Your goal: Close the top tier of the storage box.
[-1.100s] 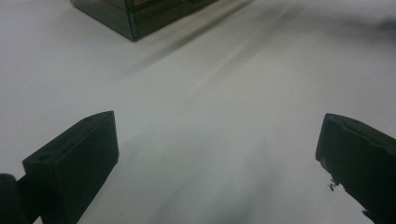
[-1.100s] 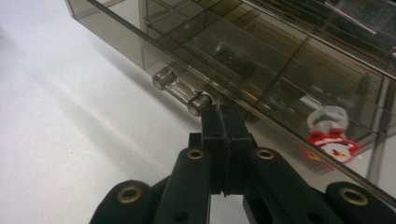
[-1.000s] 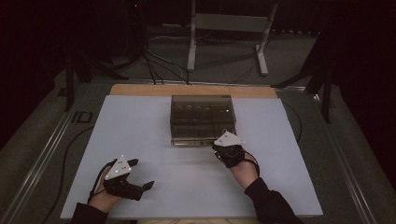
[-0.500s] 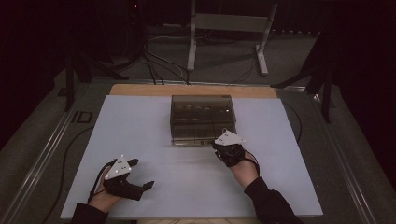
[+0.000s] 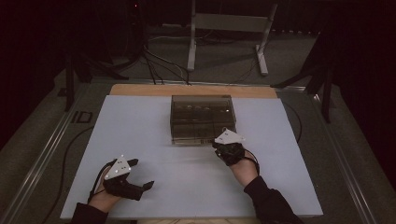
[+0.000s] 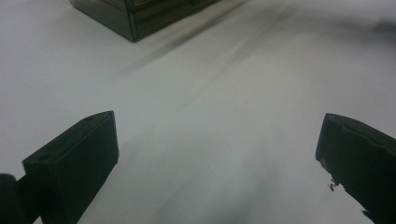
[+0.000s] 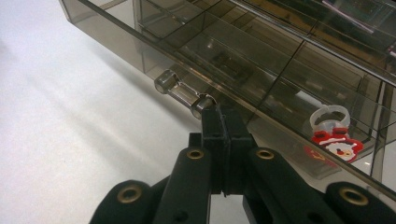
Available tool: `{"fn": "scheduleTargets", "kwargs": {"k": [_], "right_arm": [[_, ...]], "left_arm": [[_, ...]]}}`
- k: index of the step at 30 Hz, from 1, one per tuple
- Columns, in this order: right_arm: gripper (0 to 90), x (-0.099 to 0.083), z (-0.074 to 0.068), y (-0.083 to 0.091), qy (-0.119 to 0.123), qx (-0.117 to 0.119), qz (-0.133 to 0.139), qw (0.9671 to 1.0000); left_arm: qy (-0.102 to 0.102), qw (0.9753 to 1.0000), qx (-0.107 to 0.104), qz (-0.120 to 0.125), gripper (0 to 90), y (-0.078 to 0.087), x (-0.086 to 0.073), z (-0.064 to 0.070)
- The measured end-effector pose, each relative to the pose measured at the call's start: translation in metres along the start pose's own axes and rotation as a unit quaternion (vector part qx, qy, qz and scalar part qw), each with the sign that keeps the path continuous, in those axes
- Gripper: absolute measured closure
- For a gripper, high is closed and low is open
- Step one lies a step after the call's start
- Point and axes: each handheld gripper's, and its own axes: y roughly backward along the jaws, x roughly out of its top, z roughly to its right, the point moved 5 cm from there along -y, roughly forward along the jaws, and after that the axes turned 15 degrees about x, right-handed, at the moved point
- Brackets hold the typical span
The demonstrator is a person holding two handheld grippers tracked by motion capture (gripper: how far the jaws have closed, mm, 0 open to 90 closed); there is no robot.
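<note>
Two tongs, right tongs (image 7: 223, 109) clenched at smoky drawer box's (image 5: 201, 117) handle (image 7: 183, 93), left tongs (image 5: 140, 173) released over white mat (image 5: 140, 126).

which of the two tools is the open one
The left tool, near the table's front edge: its jaws stand wide apart over bare white surface. The right tool is shut, tips at the drawer handle.

One smoky clear drawer box (image 5: 201, 119), one red ring (image 7: 332, 135) inside it — two tongs, left (image 5: 137, 173) and right (image 5: 223, 144)
</note>
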Motion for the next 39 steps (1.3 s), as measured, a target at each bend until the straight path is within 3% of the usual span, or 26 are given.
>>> {"fn": "scheduleTargets", "kwargs": {"k": [39], "right_arm": [[90.0, 0.0089, 0.0041, -0.0046, 0.004, -0.004, 0.000, 1.0000]], "left_arm": [[-0.001, 1.0000, -0.001, -0.001, 0.1, 0.0002, -0.0001, 0.0005]]}}
